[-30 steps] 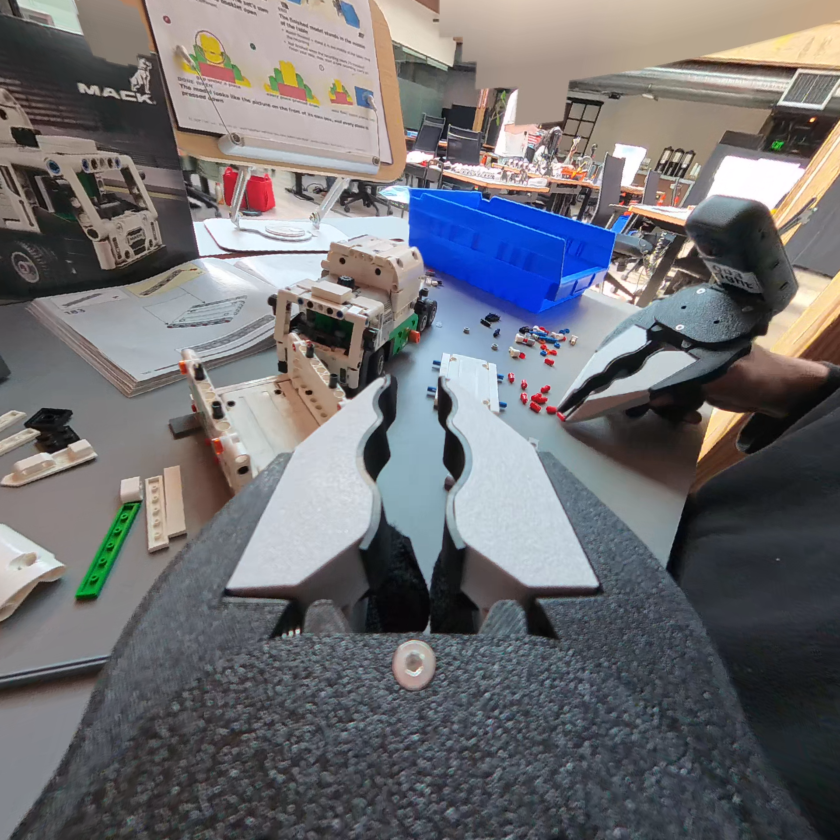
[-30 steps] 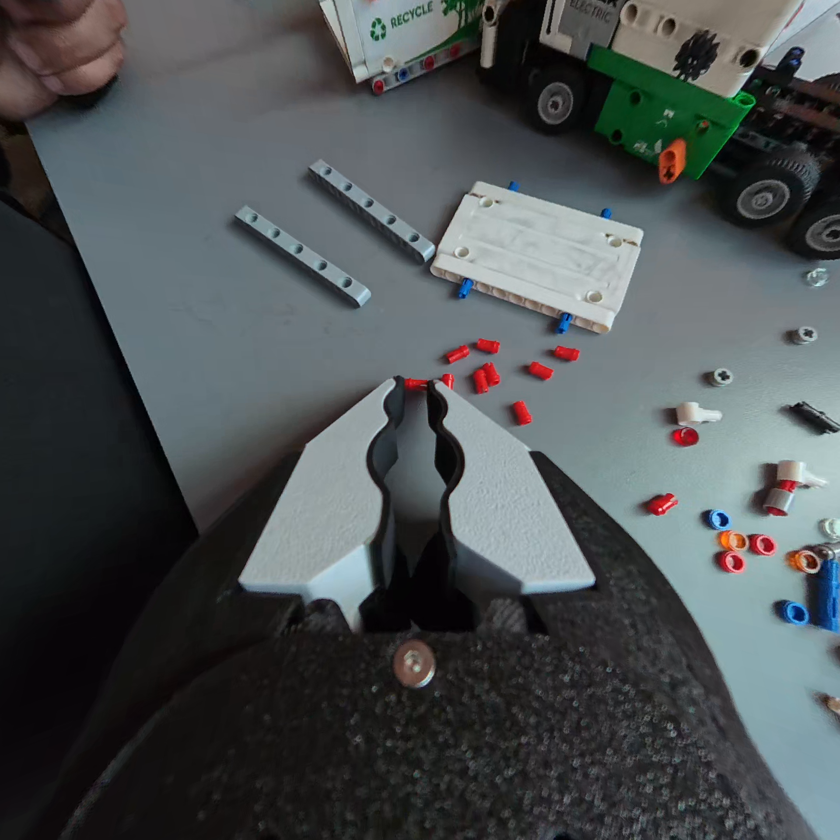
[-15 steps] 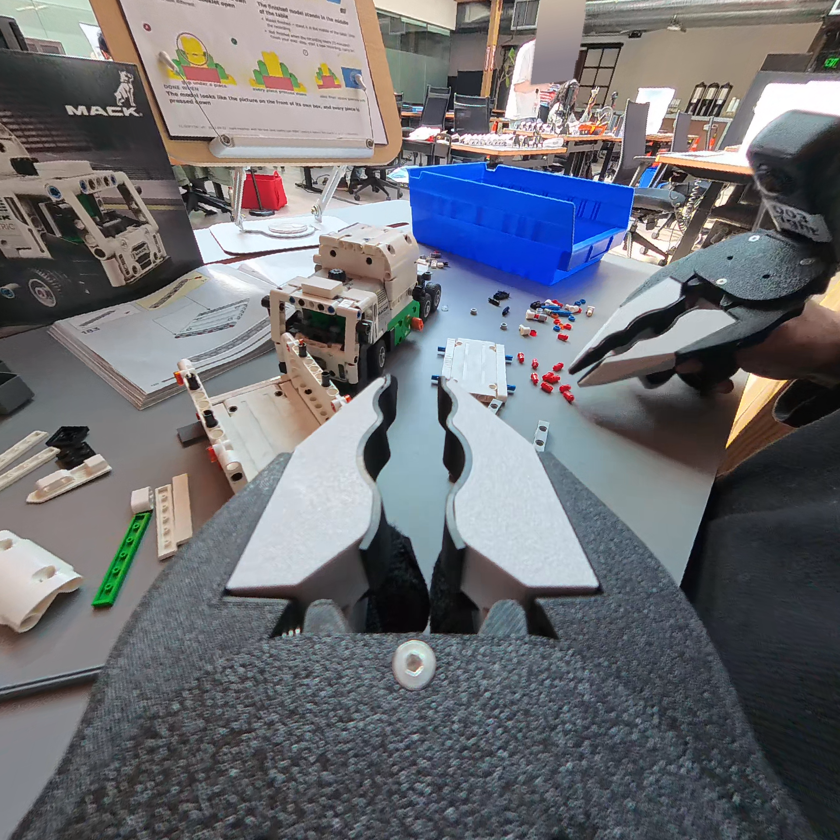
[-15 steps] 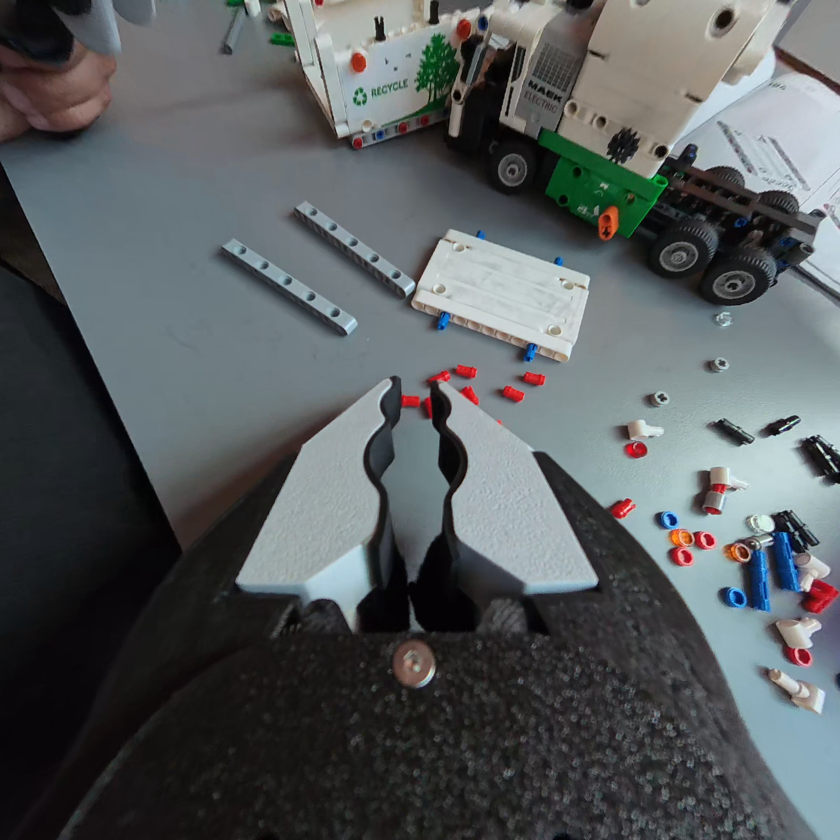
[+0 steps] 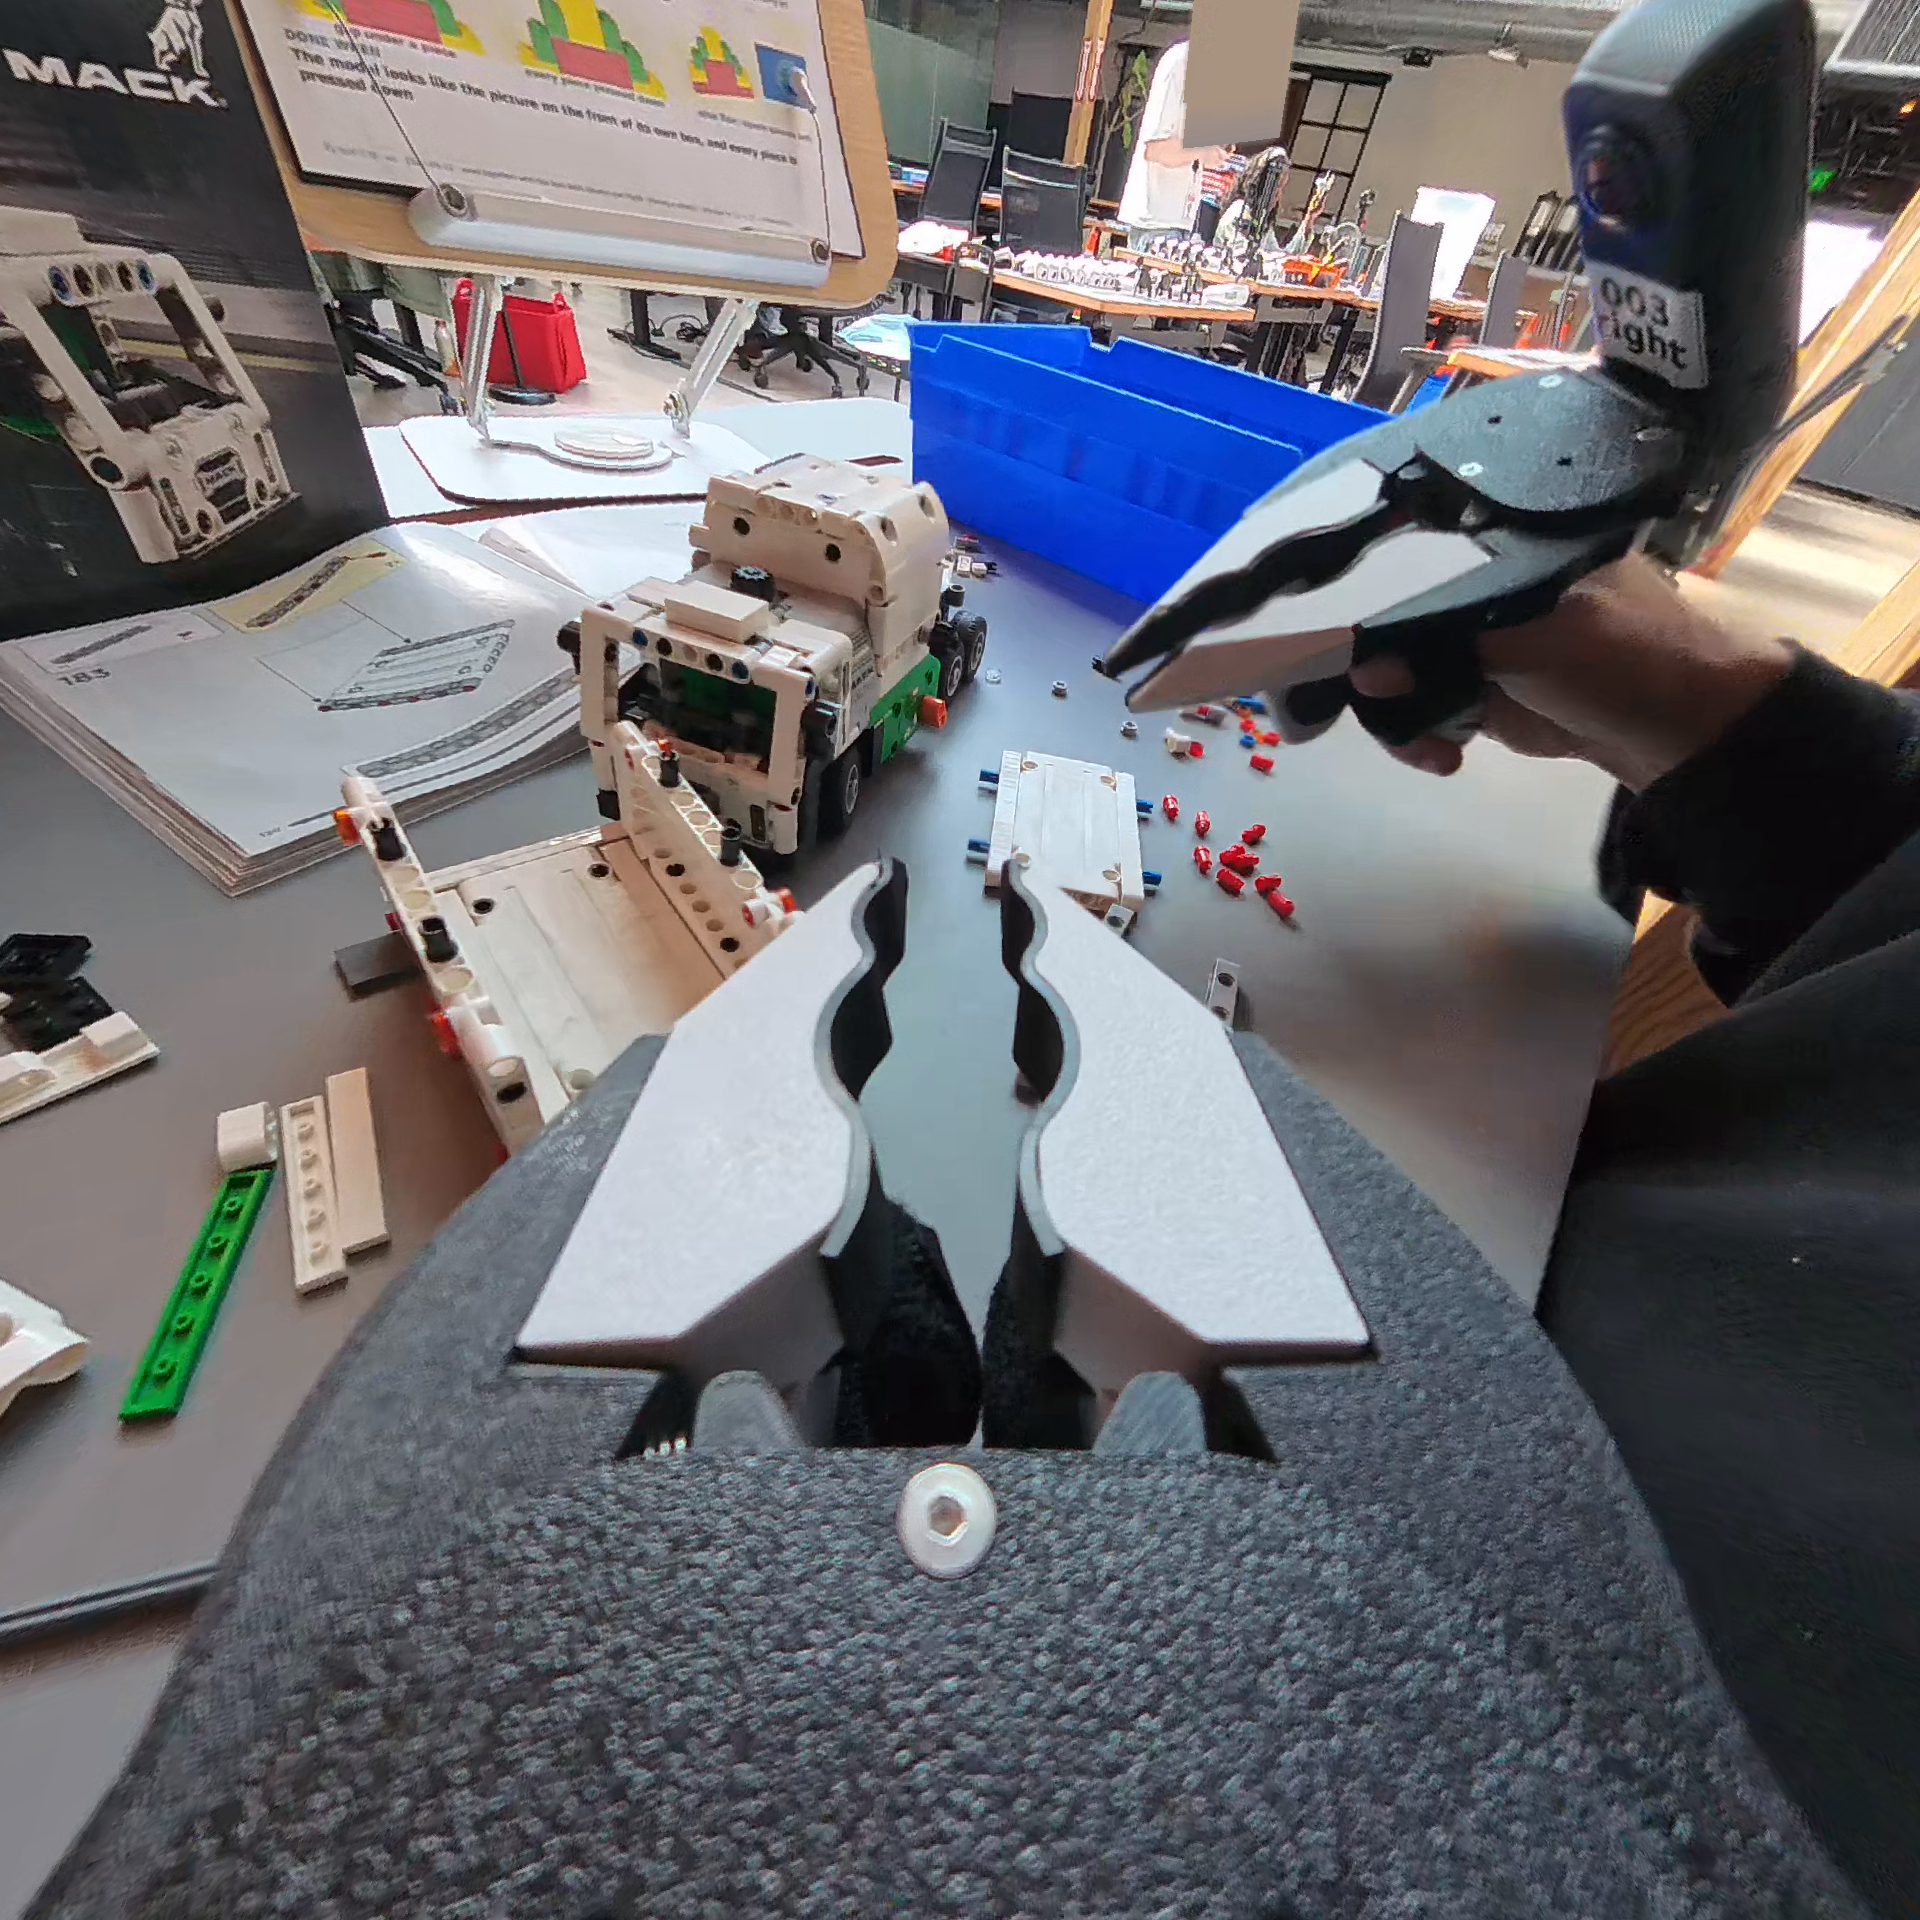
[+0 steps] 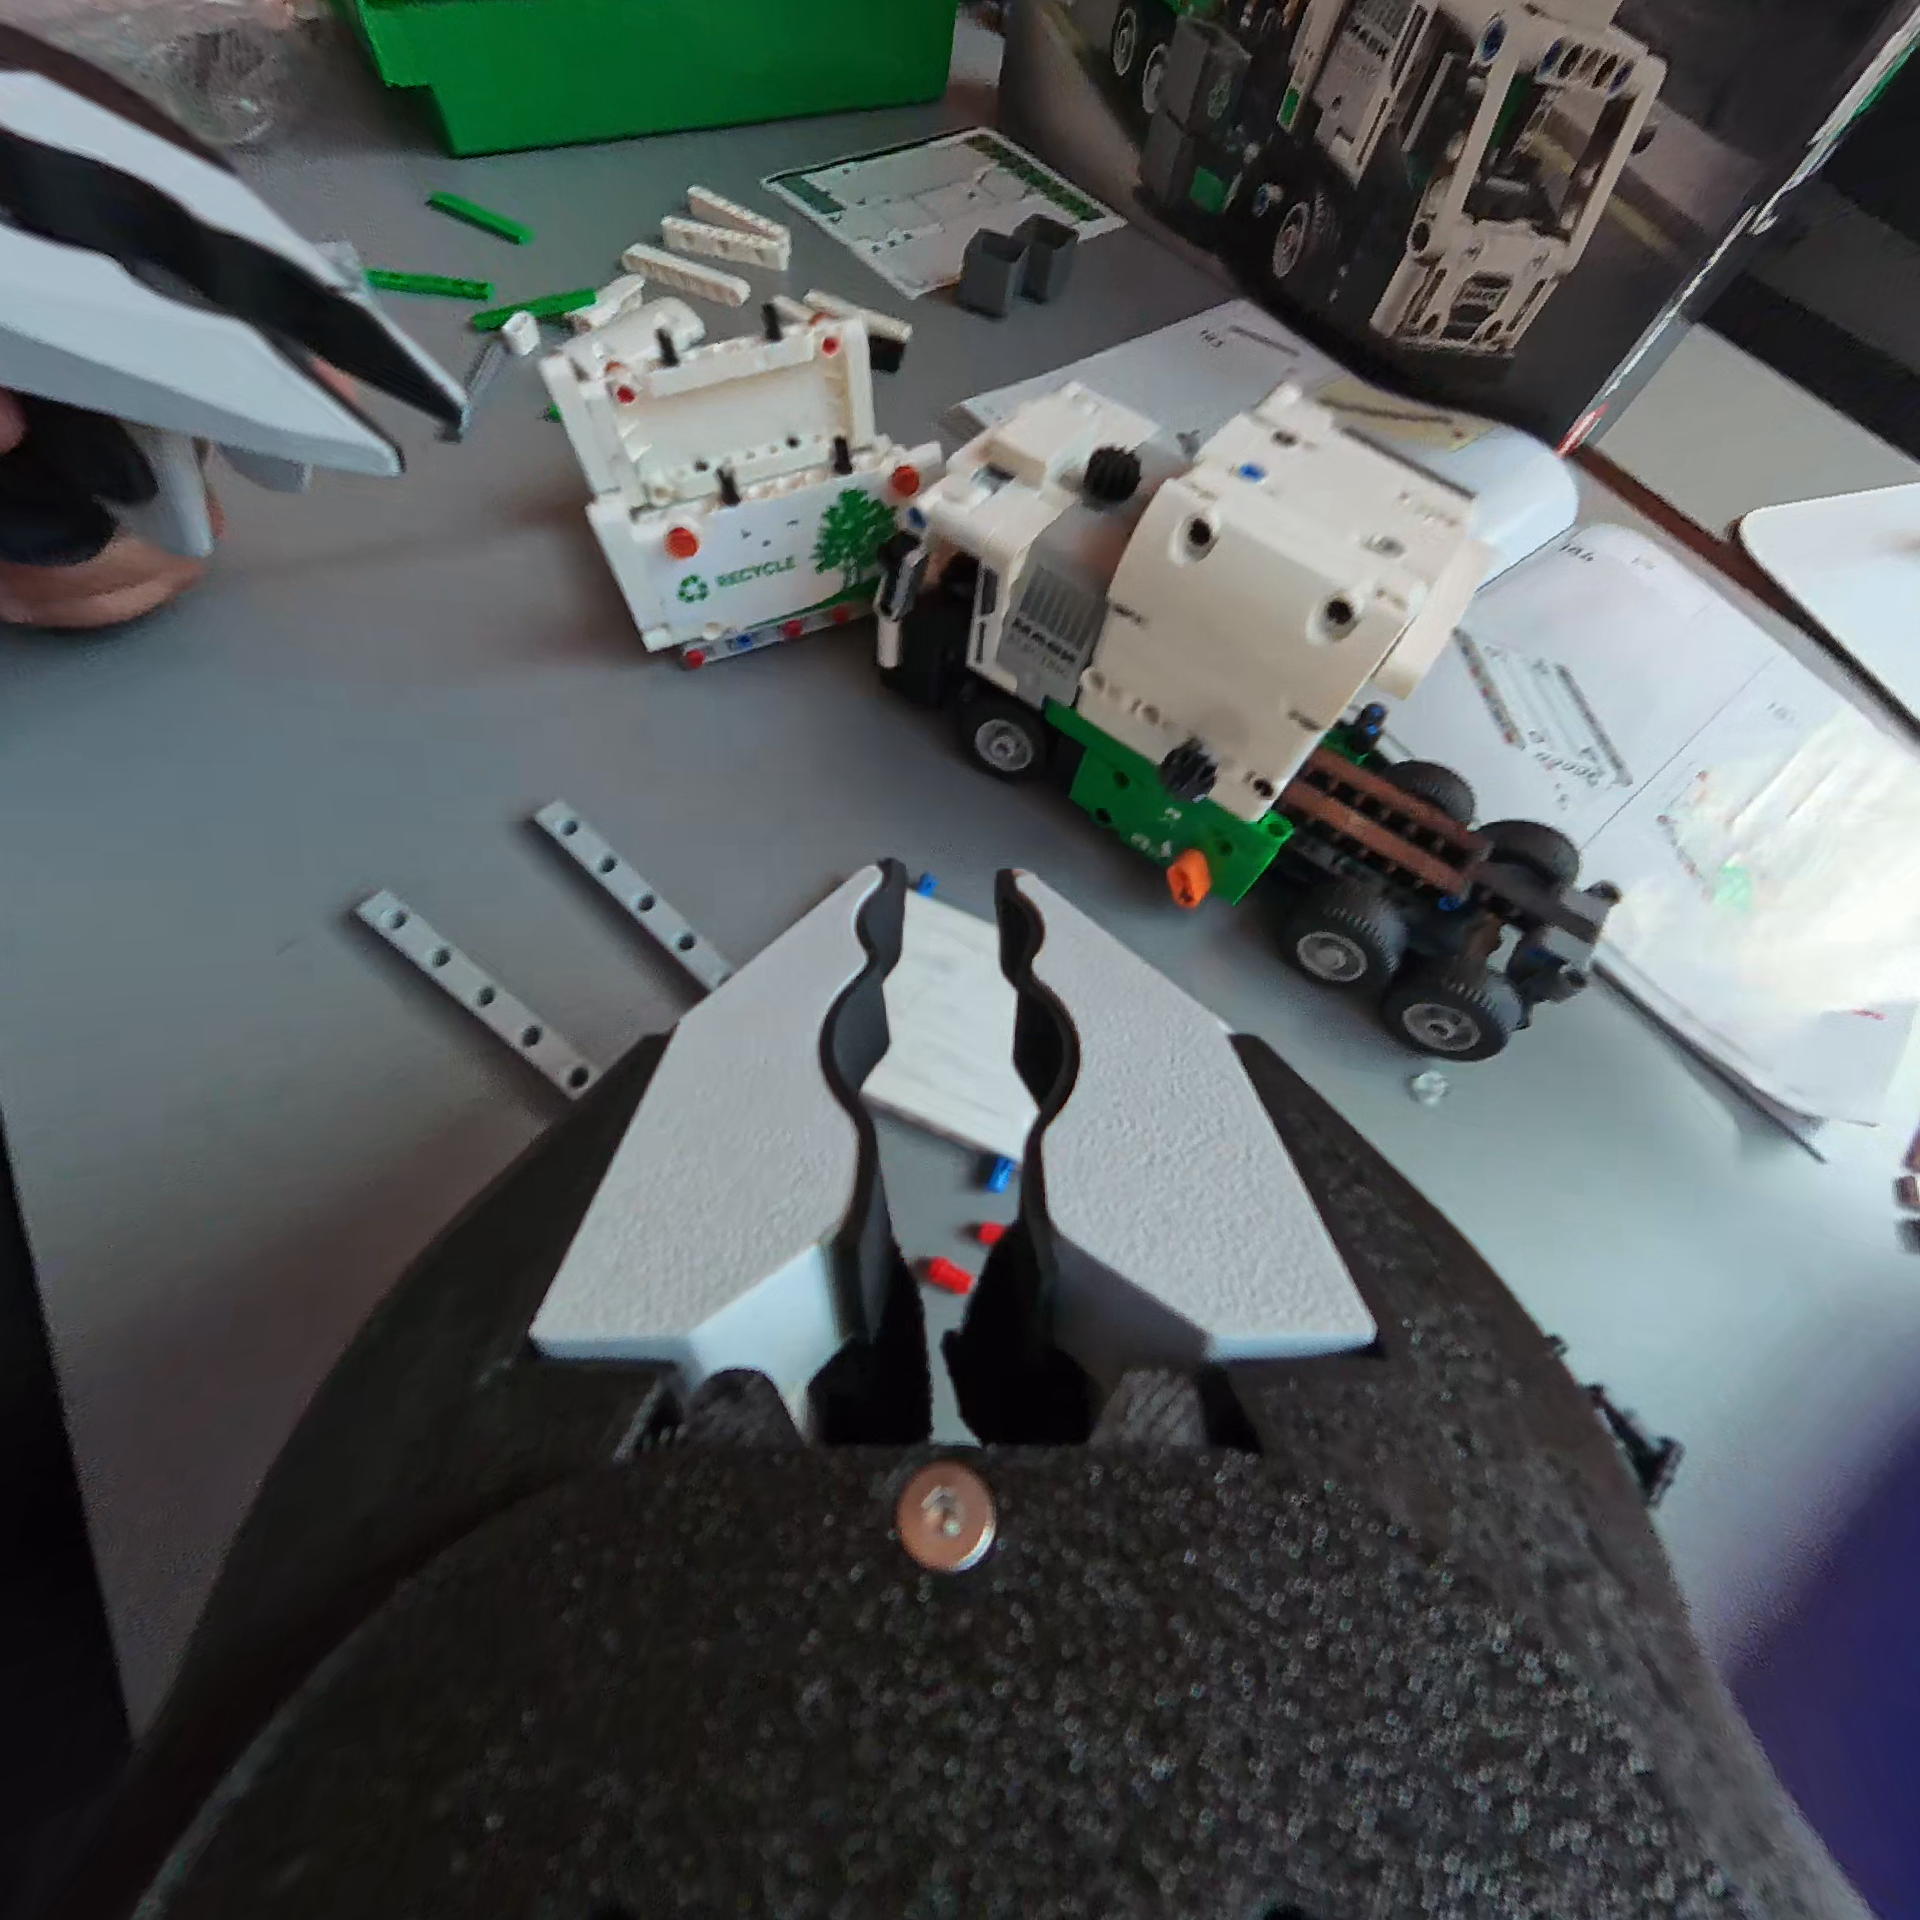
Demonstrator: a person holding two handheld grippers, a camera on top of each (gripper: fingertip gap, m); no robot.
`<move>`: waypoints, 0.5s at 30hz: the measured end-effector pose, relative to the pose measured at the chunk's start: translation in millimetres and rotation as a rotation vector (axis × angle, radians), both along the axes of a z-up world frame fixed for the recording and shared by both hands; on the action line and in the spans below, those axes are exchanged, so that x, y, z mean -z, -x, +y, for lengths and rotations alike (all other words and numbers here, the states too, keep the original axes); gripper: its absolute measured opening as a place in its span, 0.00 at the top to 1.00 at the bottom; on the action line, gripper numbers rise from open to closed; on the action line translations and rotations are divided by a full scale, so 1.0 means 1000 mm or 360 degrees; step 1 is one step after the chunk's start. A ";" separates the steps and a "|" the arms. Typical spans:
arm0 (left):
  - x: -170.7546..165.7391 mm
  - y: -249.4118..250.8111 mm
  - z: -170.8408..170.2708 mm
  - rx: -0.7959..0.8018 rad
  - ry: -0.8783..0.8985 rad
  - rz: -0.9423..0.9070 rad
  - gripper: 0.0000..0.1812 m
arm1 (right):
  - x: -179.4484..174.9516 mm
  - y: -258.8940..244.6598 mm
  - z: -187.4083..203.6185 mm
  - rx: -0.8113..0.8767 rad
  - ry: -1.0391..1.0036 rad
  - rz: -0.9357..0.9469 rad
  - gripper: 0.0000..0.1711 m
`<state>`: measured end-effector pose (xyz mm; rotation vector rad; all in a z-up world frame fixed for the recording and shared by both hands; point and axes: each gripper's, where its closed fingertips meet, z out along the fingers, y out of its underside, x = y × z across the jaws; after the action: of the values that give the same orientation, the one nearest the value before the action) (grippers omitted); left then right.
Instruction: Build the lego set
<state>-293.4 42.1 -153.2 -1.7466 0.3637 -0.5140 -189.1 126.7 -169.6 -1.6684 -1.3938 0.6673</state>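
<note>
The white and green lego truck (image 5: 790, 644) stands mid-table, also in the right wrist view (image 6: 1195, 665). A white container body (image 5: 561, 935) lies at its front end (image 6: 727, 520). A white panel (image 5: 1070, 831) with blue pins lies right of the truck, with red pins (image 5: 1236, 862) beside it. My left gripper (image 5: 951, 878) is open and empty, held short of the panel. My right gripper (image 6: 951, 883) is open and empty, raised over the panel (image 6: 935, 1039); it shows raised at the upper right of the left wrist view (image 5: 1117, 675).
Two grey beams (image 6: 473, 987) lie left of the panel. A blue bin (image 5: 1091, 488) stands behind, a green bin (image 6: 665, 62) at the far side. An instruction booklet (image 5: 312, 675), the set's box (image 5: 125, 312) and loose white and green pieces (image 5: 197, 1288) lie to the left. Some 15 centimeters of space lies between my two pairs of fingers.
My right gripper has lifted off the table by the red pins and moved up over the white panel, toward the truck. My left gripper has shifted a little.
</note>
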 end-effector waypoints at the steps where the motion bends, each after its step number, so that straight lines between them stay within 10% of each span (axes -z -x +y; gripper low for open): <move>1: 0.000 0.001 0.002 -0.0003 -0.0003 -0.0005 0.92 | -0.006 0.004 0.010 0.0013 -0.0020 0.0012 0.90; 15: 0.003 0.014 0.020 -0.0118 0.0054 -0.0045 0.92 | -0.033 0.032 0.017 -0.0477 0.0543 0.0521 0.89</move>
<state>-306.9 62.2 -156.2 -1.7772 0.2708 -0.4933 -220.7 143.6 -137.0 -1.5216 -1.3529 1.3501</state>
